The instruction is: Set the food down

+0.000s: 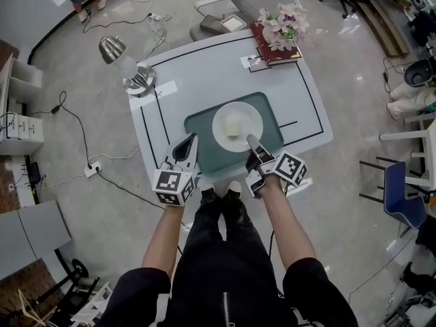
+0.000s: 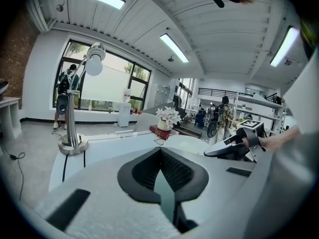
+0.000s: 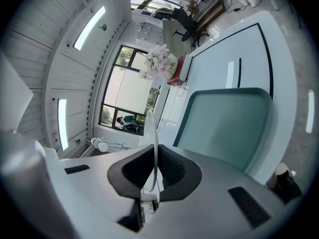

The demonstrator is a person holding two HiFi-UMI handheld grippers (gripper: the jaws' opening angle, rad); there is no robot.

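— Claw check, right gripper [image 1: 251,140]: found pinched shut on the near rim of the plate [image 1: 221,132], thin white edge standing straight up between the pads in the right gripper view. Confirm?
— Confirmed. Noted left gripper [image 1: 193,139] as well: tips brought together, nothing caught between them, poised at the near left corner of the teal placemat [image 1: 201,125], apart from the plate.
— Agreed. On to the scene, big to small. Logged pale polished floor [image 1: 102,203] all round; then white table [image 1: 204,67], black lines marked across the top.
— Next down: the placemat, rounded corners, lying flat at the table's near middle.
— Then the round white plate, over the placemat's right half, gripped at its near right side. Unable to tell whether resting on the placemat or held just clear of it.
— Same here; entered as undecided. Then silver desk lamp [image 1: 126,65] at the far left corner, round base on the table, head leaning out past the edge.
— Red book [image 1: 276,54] at the far right corner, pot of pale pink flowers [image 1: 283,24] standing on it. Small white card [image 1: 254,62] just beside the book.
— Smallest last: food [image 1: 235,124], one pale cream lump, sitting at the plate's centre, just inward of the gripped rim, touched by neither gripper.
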